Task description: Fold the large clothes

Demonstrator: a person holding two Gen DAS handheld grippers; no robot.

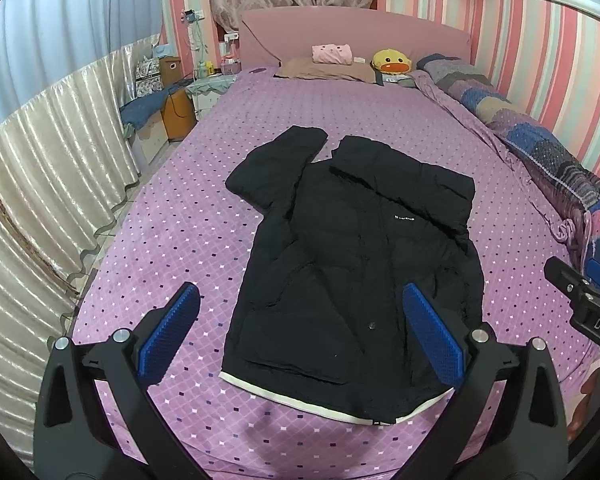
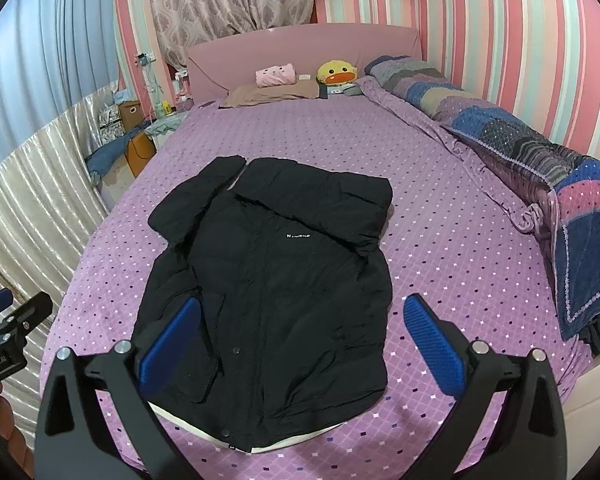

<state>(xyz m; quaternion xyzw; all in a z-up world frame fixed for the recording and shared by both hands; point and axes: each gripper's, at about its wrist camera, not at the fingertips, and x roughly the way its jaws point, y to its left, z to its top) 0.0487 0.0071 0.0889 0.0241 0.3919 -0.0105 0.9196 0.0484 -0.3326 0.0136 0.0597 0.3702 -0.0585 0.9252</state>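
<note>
From the left wrist view, the black jacket [image 1: 352, 264] lies flat on the purple bed [image 1: 172, 216], right sleeve seemingly folded in, left sleeve bent outward. The left hand-held gripper [image 1: 300, 336] hovers wide apart, empty. From the right wrist view, the right hand-held gripper [image 2: 300, 344] likewise gapes, touching nothing. Probable next move: grasping the loose sleeve.
</note>
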